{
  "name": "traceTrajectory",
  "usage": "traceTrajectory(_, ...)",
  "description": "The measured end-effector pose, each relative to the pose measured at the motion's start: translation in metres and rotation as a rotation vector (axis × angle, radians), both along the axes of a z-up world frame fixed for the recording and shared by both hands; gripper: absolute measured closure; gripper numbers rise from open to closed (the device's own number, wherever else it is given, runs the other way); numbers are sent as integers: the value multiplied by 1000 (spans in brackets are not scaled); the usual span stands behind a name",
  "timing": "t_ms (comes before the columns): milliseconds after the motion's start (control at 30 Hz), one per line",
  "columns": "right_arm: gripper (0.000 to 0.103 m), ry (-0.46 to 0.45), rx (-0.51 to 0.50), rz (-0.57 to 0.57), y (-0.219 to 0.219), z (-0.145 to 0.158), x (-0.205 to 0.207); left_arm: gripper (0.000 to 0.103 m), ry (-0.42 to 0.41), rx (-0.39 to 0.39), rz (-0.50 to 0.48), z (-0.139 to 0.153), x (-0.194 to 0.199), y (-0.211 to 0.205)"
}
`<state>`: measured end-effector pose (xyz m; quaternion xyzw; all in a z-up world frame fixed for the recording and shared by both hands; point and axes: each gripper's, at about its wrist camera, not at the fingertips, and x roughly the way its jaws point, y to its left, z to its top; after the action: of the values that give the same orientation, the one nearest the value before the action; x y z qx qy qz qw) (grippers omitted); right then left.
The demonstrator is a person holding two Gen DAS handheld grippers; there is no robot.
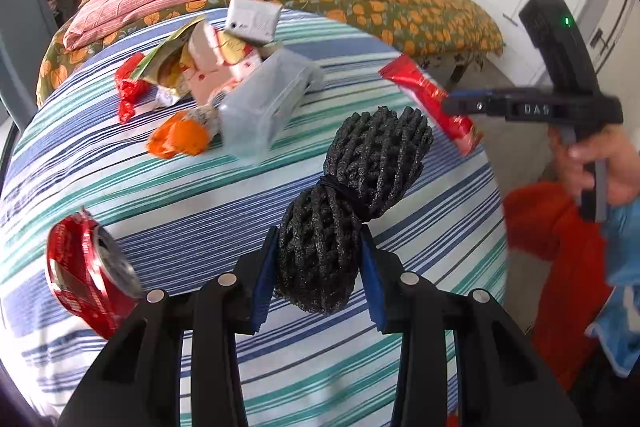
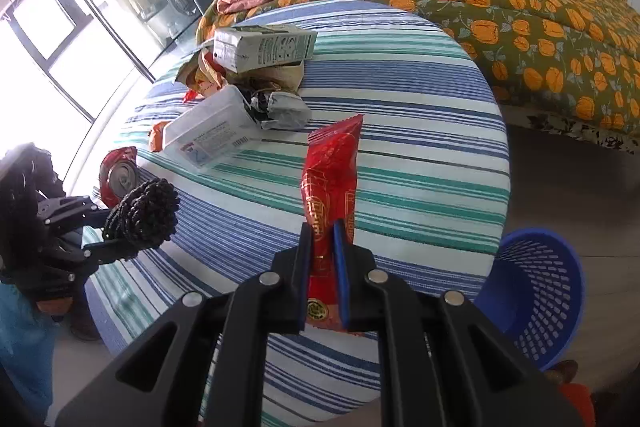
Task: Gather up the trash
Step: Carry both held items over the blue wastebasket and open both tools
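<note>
Over the striped table, wrapper and mesh were pinched tight by right gripper and left gripper, best carried level to the basket.

- Two grippers were in view, the left gripper and the right gripper.
- One black foam net was present.
- One long red wrapper was present.
- One crushed red can was counted.
- One clear plastic box was counted.
- One carton was counted.
- One blue basket was counted.
- One folded pink cloth was counted.
</note>
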<state>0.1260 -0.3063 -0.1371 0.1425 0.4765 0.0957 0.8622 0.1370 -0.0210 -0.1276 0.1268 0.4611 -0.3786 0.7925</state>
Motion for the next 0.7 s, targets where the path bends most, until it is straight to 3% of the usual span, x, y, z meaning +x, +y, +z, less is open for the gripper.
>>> traceTrajectory(200,92,-51,88,-46,-36,16,-30,65,-10,-29,8,16,-14,-70)
traceTrajectory(400,92,-90,95,-180,-111,26,-79,65,-20,-65,-25,25,-34,-163)
traceTrajectory(700,92,-44,92,-388,-217,-12,-119,63,79,-58,-55,-8,-58,-305)
